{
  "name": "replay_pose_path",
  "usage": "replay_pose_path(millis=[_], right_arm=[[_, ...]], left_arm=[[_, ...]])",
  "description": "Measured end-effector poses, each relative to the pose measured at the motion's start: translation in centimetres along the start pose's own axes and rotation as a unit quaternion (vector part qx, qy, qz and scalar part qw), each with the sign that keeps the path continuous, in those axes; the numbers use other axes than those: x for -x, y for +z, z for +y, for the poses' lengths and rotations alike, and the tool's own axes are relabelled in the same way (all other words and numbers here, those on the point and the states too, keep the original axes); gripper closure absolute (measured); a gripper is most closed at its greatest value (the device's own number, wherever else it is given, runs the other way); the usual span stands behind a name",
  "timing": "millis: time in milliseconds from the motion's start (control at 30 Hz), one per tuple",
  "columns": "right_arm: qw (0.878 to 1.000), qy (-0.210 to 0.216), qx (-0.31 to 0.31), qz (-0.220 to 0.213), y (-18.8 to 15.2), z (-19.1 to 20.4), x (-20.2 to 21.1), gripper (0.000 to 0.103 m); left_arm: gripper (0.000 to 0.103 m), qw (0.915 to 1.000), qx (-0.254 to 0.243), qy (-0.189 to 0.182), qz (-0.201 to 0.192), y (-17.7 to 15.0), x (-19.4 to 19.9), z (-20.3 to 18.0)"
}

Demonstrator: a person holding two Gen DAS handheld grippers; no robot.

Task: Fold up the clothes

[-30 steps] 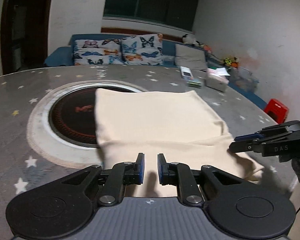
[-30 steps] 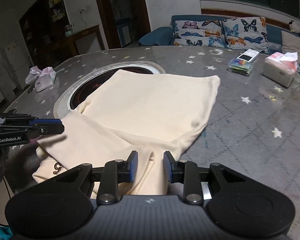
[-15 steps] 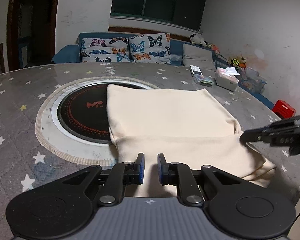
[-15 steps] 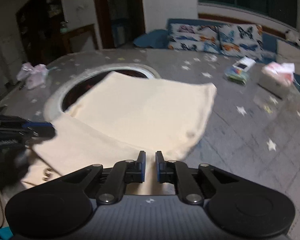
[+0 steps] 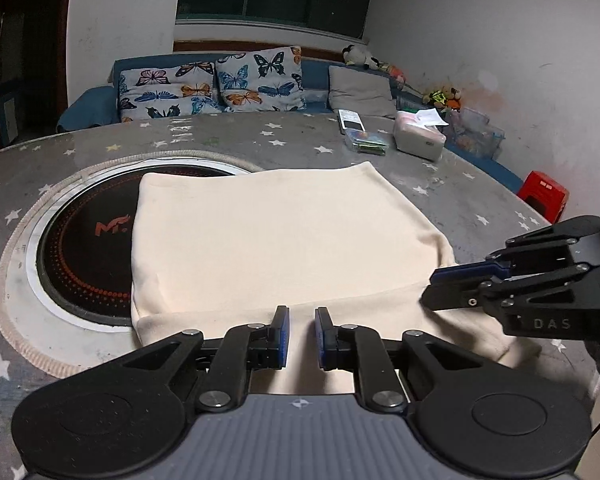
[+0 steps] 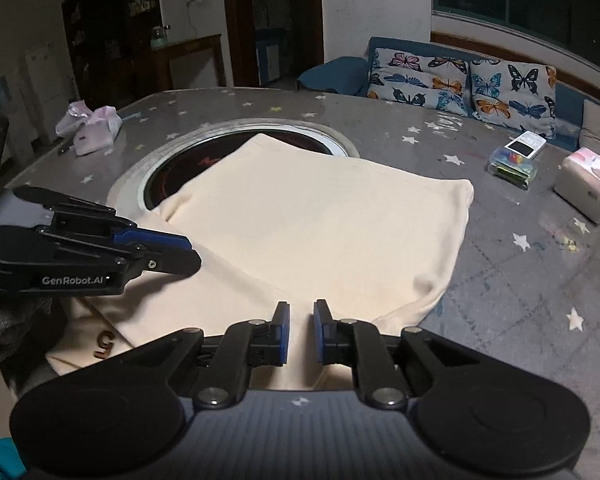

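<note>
A cream garment (image 5: 284, 240), folded into a rough rectangle, lies on the round grey star-patterned table (image 5: 260, 136), its far left corner overlapping the black inset cooktop (image 5: 80, 248) at about 9 o'clock in the left wrist view. The near edge of the cloth runs toward the table's front rim, and a small brown emblem (image 6: 105, 345) shows on its corner at 8 o'clock in the right wrist view.

The left gripper (image 5: 298, 336) sits at 6 o'clock of its own view with its jaws drawn in to a narrow gap; a ridge of the cream cloth stands between the blue pads (image 5: 283, 336), and the grip looks closed on it. The right gripper (image 6: 299, 332) at 6 o'clock of its view shows the same narrow gap with cloth pinched between the pads; its jaws are opening slightly. Each gripper appears side-on in the other's view, fingers together over the cloth's near edge.

At 2 o'clock on the table sit a tissue box (image 5: 418, 140) and a clear box with a remote on top (image 5: 364, 140). Beyond is a blue sofa with butterfly cushions (image 5: 256, 80).
</note>
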State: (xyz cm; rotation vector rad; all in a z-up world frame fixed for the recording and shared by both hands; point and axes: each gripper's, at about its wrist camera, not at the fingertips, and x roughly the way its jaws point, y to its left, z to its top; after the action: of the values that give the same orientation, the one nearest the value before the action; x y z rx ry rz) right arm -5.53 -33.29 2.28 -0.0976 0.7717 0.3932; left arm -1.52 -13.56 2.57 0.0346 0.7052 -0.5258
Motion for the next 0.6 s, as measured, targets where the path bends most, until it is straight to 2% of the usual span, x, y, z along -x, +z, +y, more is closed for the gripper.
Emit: replay_pose_path(millis=[100, 167, 433, 600], right_arm=[[1.000, 0.002, 0.010, -0.002, 0.0, 0.3, 1.2, 0.085], [1.000, 0.008, 0.025, -0.001, -0.3, 0.8, 2.1, 0.084], [0.998, 0.022, 0.057, 0.017, -2.4, 2.7, 3.6, 0.084], [0.998, 0.009, 0.056, 0.021, -3.1, 2.8, 4.0, 0.085]], left_arm=[[0.082, 1.0000, -0.003, -0.003, -0.003, 0.1, 0.7, -0.1], [0.077, 0.9999, -0.011, -0.009, -0.009, -0.2, 1.5, -0.4], [0.076, 0.9976, -0.057, -0.037, -0.014, -2.1, 3.6, -2.6], [0.076, 0.9971, -0.070, -0.029, -0.002, -3.4, 3.4, -3.0]])
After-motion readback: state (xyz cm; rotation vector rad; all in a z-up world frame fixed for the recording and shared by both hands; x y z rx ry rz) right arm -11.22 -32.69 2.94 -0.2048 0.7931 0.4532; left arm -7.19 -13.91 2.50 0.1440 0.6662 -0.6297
